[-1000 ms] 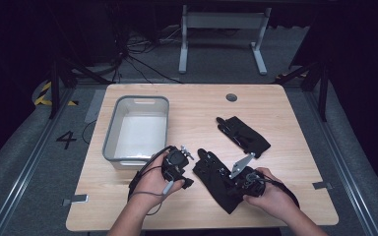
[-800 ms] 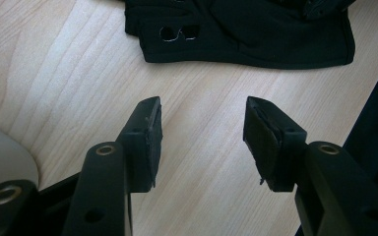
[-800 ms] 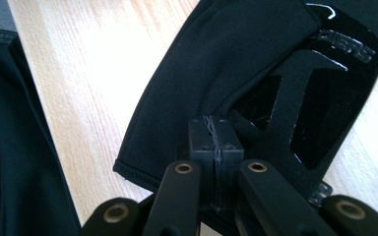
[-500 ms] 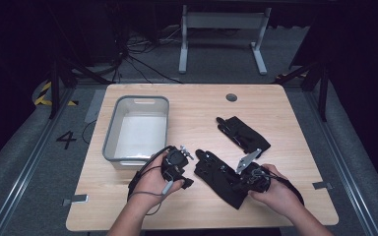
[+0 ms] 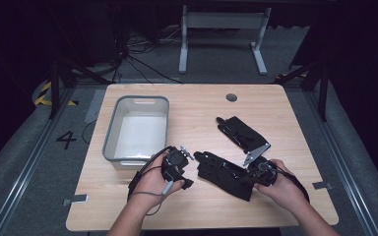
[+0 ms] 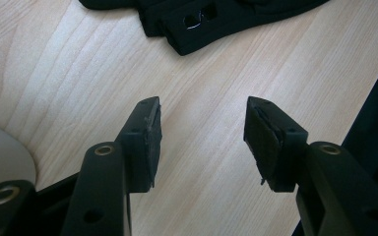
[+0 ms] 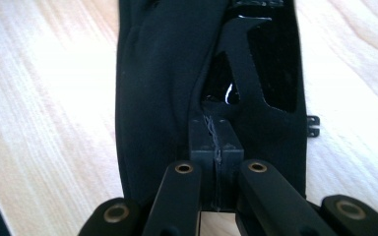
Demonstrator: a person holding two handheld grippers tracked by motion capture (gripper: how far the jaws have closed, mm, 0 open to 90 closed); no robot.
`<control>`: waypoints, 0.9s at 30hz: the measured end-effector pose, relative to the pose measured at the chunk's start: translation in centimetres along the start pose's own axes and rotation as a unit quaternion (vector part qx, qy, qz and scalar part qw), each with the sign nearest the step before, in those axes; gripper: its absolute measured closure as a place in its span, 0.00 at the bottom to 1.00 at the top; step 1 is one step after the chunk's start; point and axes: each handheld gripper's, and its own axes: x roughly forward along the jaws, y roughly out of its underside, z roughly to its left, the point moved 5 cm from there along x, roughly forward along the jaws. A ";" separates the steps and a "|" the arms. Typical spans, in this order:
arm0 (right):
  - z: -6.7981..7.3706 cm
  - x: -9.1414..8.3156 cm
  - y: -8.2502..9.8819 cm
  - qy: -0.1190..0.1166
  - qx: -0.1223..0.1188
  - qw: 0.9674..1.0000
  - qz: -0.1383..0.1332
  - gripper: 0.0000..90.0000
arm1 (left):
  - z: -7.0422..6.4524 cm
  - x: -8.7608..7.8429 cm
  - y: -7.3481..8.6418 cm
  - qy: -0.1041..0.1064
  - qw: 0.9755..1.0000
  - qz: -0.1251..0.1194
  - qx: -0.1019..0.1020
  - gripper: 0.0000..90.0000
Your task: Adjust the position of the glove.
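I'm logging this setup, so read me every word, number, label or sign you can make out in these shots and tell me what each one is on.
"4": a dark numeral on the grey floor left of the table, read in the high view.
Yellow and black hazard stripes farther back on that floor: a marking, no text.
No lettering can be read on the grey bin, the two black gloves or the grippers.

Grey bin [image 5: 137,129] on wooden table [image 5: 192,105], second black glove [image 5: 241,133] farther back, metal stand [image 5: 221,39] beyond
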 end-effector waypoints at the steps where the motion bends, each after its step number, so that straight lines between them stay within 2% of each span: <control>1: -0.2 0.0 0.0 0.003 0.005 1.000 -0.001 1.00 | 0.0 0.0 0.0 -0.001 1.000 0.000 0.000 0.55; 3: -0.8 -0.1 0.2 0.009 0.014 1.000 -0.004 1.00 | 0.0 -0.1 0.1 0.000 1.000 0.001 0.000 0.55; 6: -1.0 -0.2 0.2 0.016 0.016 1.000 -0.002 1.00 | 0.0 -0.1 0.2 -0.002 1.000 -0.001 -0.003 0.55; 10: -0.6 -0.6 -0.4 0.024 0.011 1.000 -0.013 1.00 | 0.0 -0.2 0.4 -0.003 1.000 -0.002 -0.007 0.55; 12: 0.1 -1.0 -1.2 0.012 -0.001 0.999 -0.030 1.00 | 0.0 -0.3 0.6 -0.004 1.000 -0.004 -0.010 0.55; 13: 0.9 -1.3 -2.2 0.004 -0.012 0.999 -0.046 1.00 | 0.0 -0.3 0.8 -0.005 1.000 -0.002 -0.012 0.55; 16: 1.6 -1.4 -3.3 -0.008 -0.022 0.998 -0.054 1.00 | 0.1 -0.7 1.4 -0.010 1.000 -0.002 -0.019 0.55; 19: 2.3 -0.4 -5.4 -0.021 -0.033 0.997 -0.059 1.00 | 0.3 -1.1 2.0 -0.013 1.000 -0.006 -0.025 0.55; 23: 2.9 0.6 -6.7 -0.032 -0.050 0.996 -0.061 1.00 | 0.6 -1.5 2.7 -0.018 0.999 -0.009 -0.035 0.55; 27: 3.6 2.0 -8.1 -0.028 -0.071 0.995 -0.068 1.00 | 0.8 -1.7 3.1 -0.022 0.999 -0.011 -0.043 0.54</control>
